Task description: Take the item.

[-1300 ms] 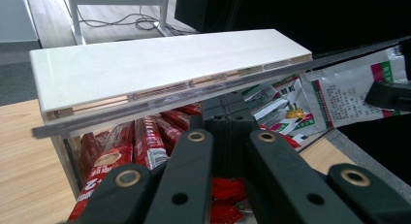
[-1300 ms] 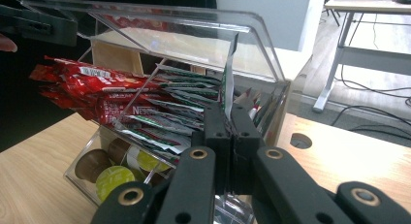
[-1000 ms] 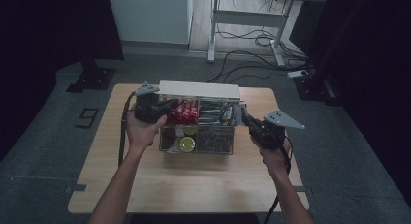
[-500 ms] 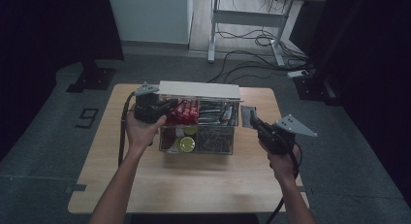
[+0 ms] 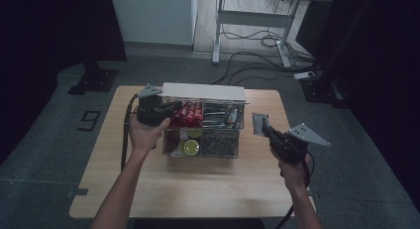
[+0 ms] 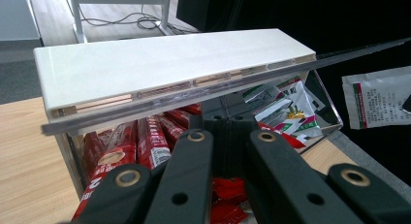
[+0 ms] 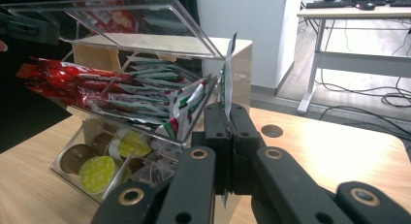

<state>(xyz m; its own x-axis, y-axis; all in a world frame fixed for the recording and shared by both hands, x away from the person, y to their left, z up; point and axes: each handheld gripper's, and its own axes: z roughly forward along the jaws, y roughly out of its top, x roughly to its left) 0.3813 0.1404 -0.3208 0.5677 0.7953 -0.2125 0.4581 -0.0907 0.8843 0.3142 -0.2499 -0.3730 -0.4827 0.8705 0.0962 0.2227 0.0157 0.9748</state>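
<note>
The wooden counter (image 5: 148,189) carries a clear plastic organizer box (image 5: 202,148) just past its centre, toward twelve o'clock in the high view. The box's clear lid (image 7: 111,20) is lifted, and a white slab (image 6: 165,69) lies along the top of the raised lid. The box's upper tier holds red stick packets (image 5: 189,114) on the nine o'clock side and green-and-white sachets (image 5: 218,115) on the three o'clock side; below sit round capsules, one with a yellow-green top (image 5: 189,147) facing the front wall. The left claw (image 5: 161,110) sits at the box's nine o'clock end, right up against the raised lid and above the red sticks; its jaws stand together, and in the left gripper view the lid's clear edge runs just above the tips (whether they actually pinch that edge I cannot tell). The right claw (image 5: 261,126) hovers off the box's three o'clock side, clear of its wall, clamped on a single white sachet (image 5: 259,124) with green and red print. In the right gripper view that sachet (image 7: 228,73) stands upright on edge between the closed jaws, poking up above the tips, near the box's open end but apart from the packets inside.
</note>
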